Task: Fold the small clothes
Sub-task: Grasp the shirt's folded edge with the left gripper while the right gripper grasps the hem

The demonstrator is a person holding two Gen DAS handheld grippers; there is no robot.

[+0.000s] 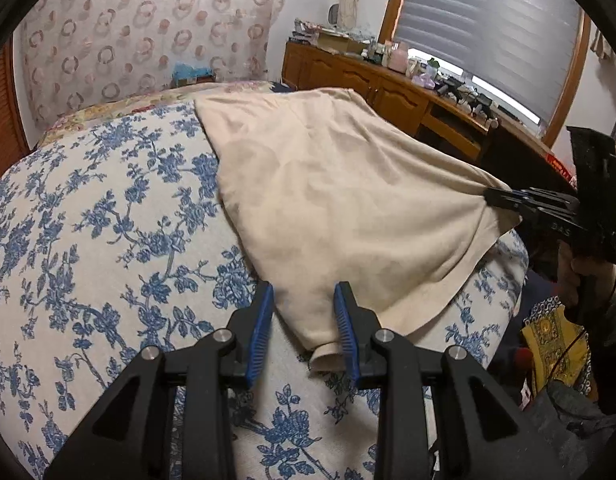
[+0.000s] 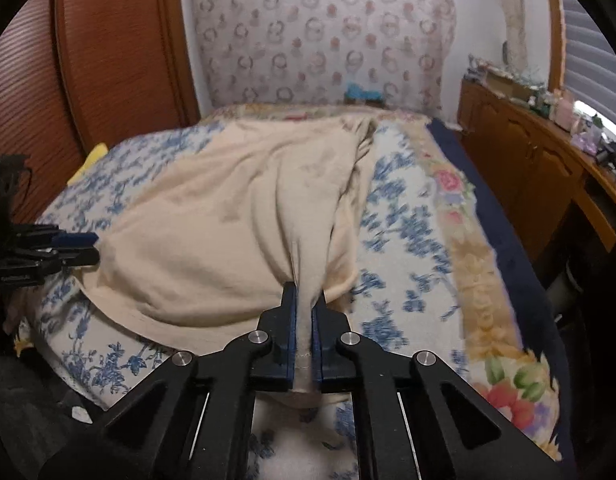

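Observation:
A beige garment (image 1: 331, 200) lies spread on a bed with a blue floral cover (image 1: 108, 220). My left gripper (image 1: 304, 292) is open, its blue pads on either side of the garment's near corner, which lies between them. My right gripper (image 2: 304, 296) is shut on another edge of the garment (image 2: 236, 216) and pulls it into a taut ridge. In the left wrist view the right gripper (image 1: 491, 196) pinches the cloth at the right edge of the bed. In the right wrist view the left gripper (image 2: 94, 246) is at the garment's left corner.
A wooden sideboard (image 1: 387, 88) cluttered with small items runs along the right under a window with blinds (image 1: 487, 28). A patterned headboard (image 2: 327, 40) stands at the far end. A wooden door (image 2: 108, 52) is to the left. A yellow patterned cloth (image 1: 555, 344) lies beside the bed.

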